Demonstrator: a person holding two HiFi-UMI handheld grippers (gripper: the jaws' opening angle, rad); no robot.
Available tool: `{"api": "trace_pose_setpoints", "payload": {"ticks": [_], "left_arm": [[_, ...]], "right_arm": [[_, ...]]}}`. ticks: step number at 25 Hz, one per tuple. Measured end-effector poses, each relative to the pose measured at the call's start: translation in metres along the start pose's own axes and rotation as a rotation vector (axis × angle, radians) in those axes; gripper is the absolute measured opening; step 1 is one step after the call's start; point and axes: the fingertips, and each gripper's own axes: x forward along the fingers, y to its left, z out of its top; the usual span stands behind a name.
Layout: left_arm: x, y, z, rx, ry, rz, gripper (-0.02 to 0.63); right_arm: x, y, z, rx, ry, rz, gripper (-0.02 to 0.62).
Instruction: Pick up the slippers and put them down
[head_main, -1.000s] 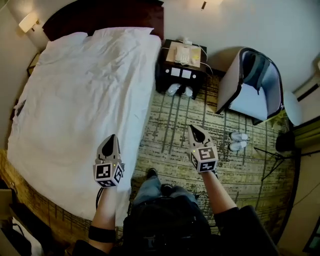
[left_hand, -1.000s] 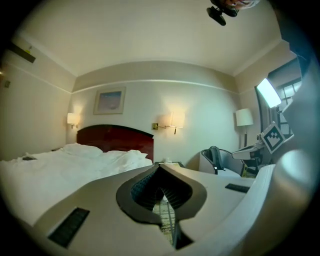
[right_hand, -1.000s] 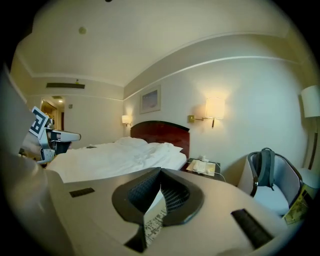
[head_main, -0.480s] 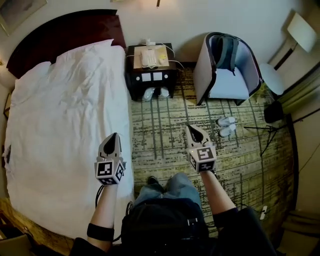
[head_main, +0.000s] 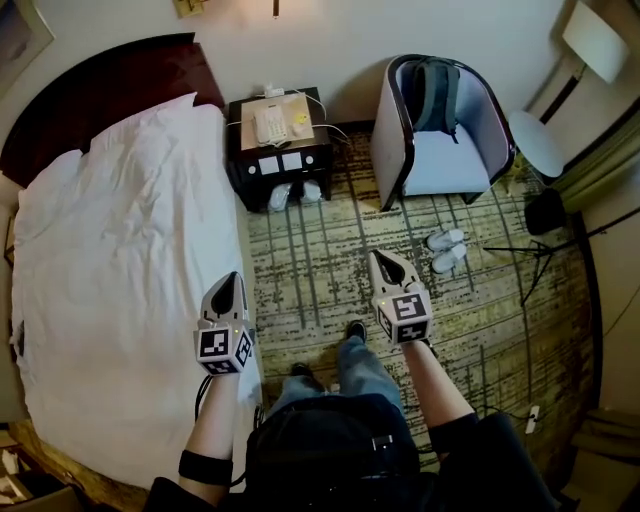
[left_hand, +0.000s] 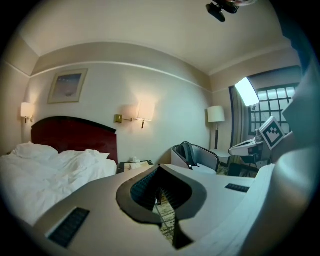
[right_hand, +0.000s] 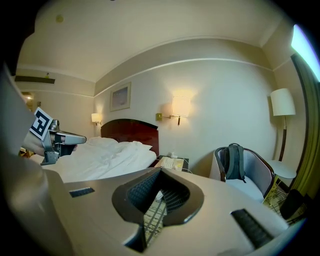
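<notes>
One pair of white slippers (head_main: 445, 249) lies on the patterned carpet in front of the armchair, to the right of my right gripper (head_main: 376, 257). A second white pair (head_main: 296, 193) is tucked under the dark nightstand (head_main: 278, 140) by the bed. My left gripper (head_main: 231, 279) hangs over the bed's right edge, well short of both pairs. Both grippers are shut with nothing between their jaws, and both point toward the far wall. In the gripper views the slippers are hidden behind the jaws.
A white bed (head_main: 110, 260) fills the left. A grey armchair (head_main: 440, 135) holding a dark backpack (head_main: 434, 95) stands at the back right. A round side table (head_main: 535, 143) and a tripod (head_main: 540, 250) are at the right. The person's legs (head_main: 345, 365) stand on the carpet (head_main: 310, 260).
The person has walked forward and turned. The nightstand, armchair and slippers have shifted left and nearer in the head view. Both grippers stayed shut.
</notes>
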Motion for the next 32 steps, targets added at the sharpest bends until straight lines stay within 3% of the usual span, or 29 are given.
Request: {"api": "trace_pose_setpoints", "payload": {"ticks": [9, 15, 21, 32], "left_arm": [[0.082, -0.041, 0.026, -0.003, -0.003, 0.046, 0.000], [0.114, -0.041, 0.045, 0.007, 0.008, 0.059, 0.000], [0.152, -0.012, 0.051, 0.020, 0.005, 0.029, 0.000], [0.236, 0.085, 0.066, 0.049, 0.019, -0.068, 0.000]], "right_arm": [[0.052, -0.080, 0.016, -0.020, -0.003, 0.067, 0.009], [0.090, -0.094, 0.033, -0.027, -0.008, 0.105, 0.009], [0.134, -0.083, 0.049, -0.034, -0.015, 0.100, 0.009], [0.249, -0.046, 0.076, -0.005, 0.011, 0.039, 0.010]]}}
